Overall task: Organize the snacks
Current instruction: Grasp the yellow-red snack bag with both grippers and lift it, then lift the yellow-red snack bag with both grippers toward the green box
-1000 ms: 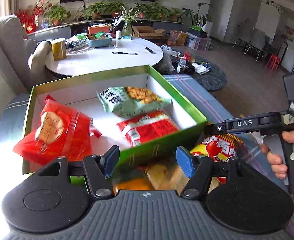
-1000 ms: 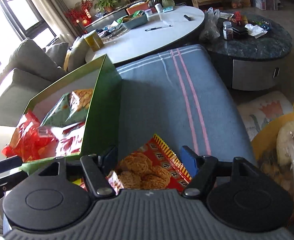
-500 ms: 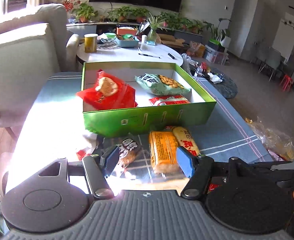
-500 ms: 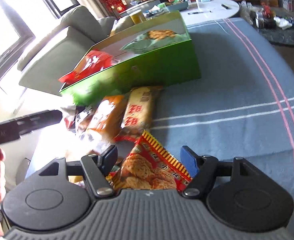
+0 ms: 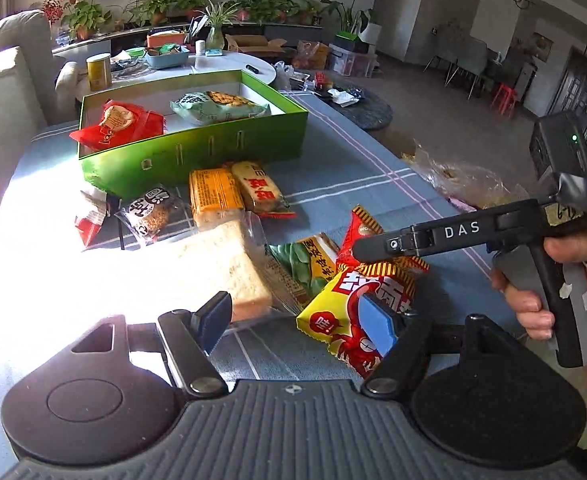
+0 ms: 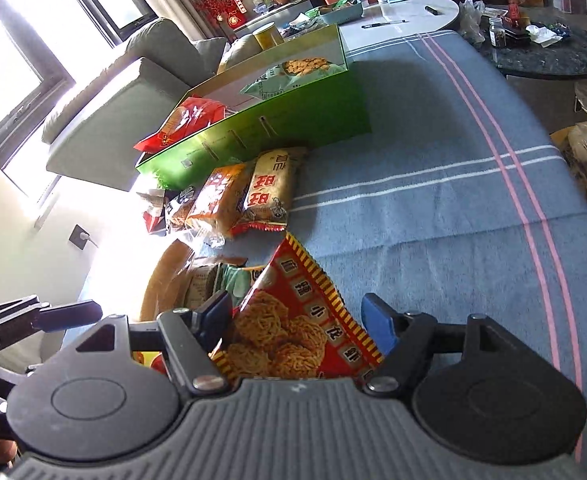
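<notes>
I had three packets in the green box [image 5: 229,148] beyond my tongs. Left tongs [image 5: 293,322] gaped, empty; right tongs [image 6: 295,320] straddled the red noodle-snack packet [image 6: 293,332], ungripped. Most snacks were loose on the desk [image 5: 373,168].

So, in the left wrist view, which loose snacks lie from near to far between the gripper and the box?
Bread slice pack → orange pack → green box.
</notes>
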